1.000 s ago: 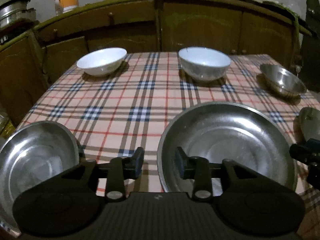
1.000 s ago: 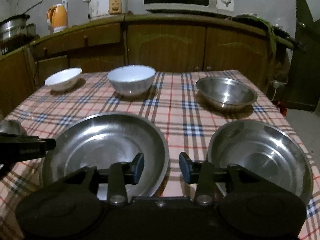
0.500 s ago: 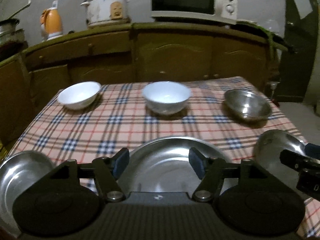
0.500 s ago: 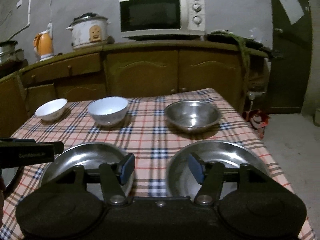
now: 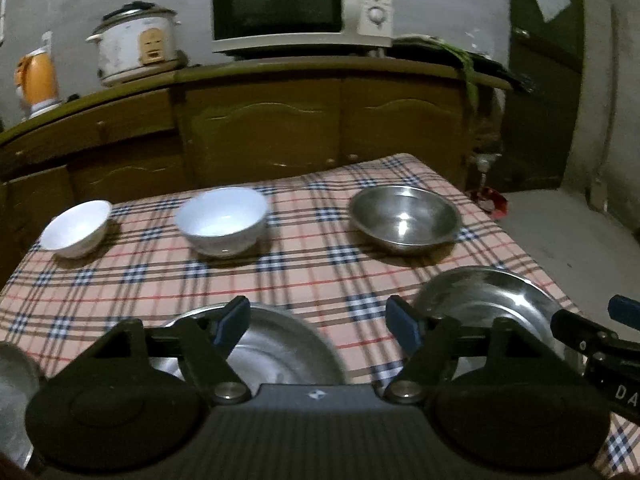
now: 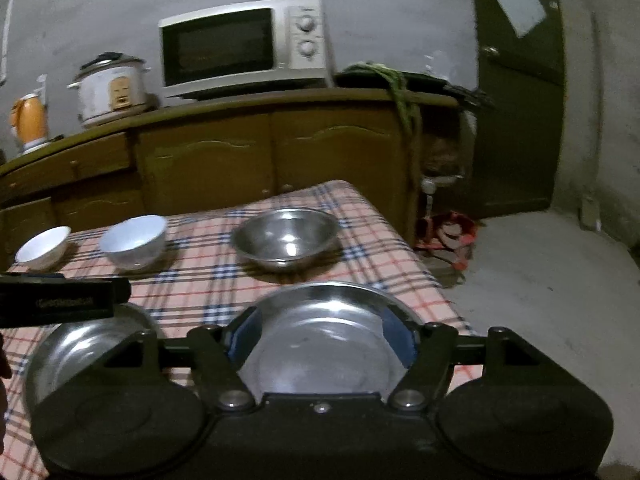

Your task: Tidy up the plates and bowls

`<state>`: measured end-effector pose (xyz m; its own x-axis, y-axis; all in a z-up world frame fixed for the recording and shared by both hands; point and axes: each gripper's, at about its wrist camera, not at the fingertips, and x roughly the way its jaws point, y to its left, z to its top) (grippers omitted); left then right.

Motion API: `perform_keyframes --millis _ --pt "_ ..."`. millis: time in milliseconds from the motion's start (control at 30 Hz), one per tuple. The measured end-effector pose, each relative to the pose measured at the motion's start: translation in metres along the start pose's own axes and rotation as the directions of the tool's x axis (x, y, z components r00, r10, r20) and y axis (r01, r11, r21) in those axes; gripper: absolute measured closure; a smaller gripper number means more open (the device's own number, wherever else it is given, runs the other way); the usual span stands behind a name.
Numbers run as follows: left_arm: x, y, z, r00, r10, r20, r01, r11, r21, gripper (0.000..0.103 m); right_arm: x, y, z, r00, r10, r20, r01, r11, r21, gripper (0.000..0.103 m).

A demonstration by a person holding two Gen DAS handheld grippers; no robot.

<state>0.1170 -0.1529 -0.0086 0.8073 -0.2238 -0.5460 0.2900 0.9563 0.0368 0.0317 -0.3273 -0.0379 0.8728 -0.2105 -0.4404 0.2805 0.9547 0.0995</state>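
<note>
Writing: white letters "DA" on the right gripper's body; other lettering too blurred to read.

Table (image 5: 312,272), checked cloth. Back row, 3 bowls, rims up, all empty: small white bowl (image 5: 76,229), larger white bowl (image 5: 222,220), steel bowl (image 5: 405,218).

Front row, 3 steel plates, flat, rims up, empty: left plate (image 5: 16,396), middle plate (image 5: 276,350), right plate (image 6: 332,332).

Left gripper (image 5: 318,322): tongs spread, holding nothing, above middle plate's right edge.

Right gripper (image 6: 322,338): tongs spread, empty, over right plate.

Bare checked cloth (image 5: 320,272) lies between near steel plates (image 5: 280,344) and far bowls (image 5: 222,220).
</note>
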Motion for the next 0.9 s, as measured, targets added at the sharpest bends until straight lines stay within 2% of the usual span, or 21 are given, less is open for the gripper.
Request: perform_keyframes --millis 233,733,767,833,900 --pt "0.023 -0.024 -0.007 0.999 -0.024 -0.047 0.026 0.999 0.042 0.02 0.021 -0.038 -0.015 0.994 -0.077 -0.073 0.082 0.994 0.072 0.022" --pt "0.079 -0.057 -0.018 0.982 -0.065 -0.176 0.077 0.995 0.061 0.022 0.069 -0.077 -0.037 0.978 -0.08 -0.192 0.113 0.979 0.171 0.022" --pt "0.083 -0.059 -0.018 0.979 -0.071 -0.189 0.083 0.995 0.06 0.025 0.072 -0.078 -0.037 0.978 -0.069 -0.198 0.105 0.978 0.181 0.023" --pt "0.09 -0.06 -0.018 0.972 -0.091 -0.217 0.103 0.994 0.046 0.038 0.076 -0.079 -0.038 0.978 -0.052 -0.203 0.092 0.977 0.192 0.023" --pt "0.096 -0.061 -0.019 0.963 -0.112 -0.243 0.124 0.992 0.038 0.058 0.078 -0.078 -0.038 0.978 -0.035 -0.205 0.075 0.979 0.191 0.03"
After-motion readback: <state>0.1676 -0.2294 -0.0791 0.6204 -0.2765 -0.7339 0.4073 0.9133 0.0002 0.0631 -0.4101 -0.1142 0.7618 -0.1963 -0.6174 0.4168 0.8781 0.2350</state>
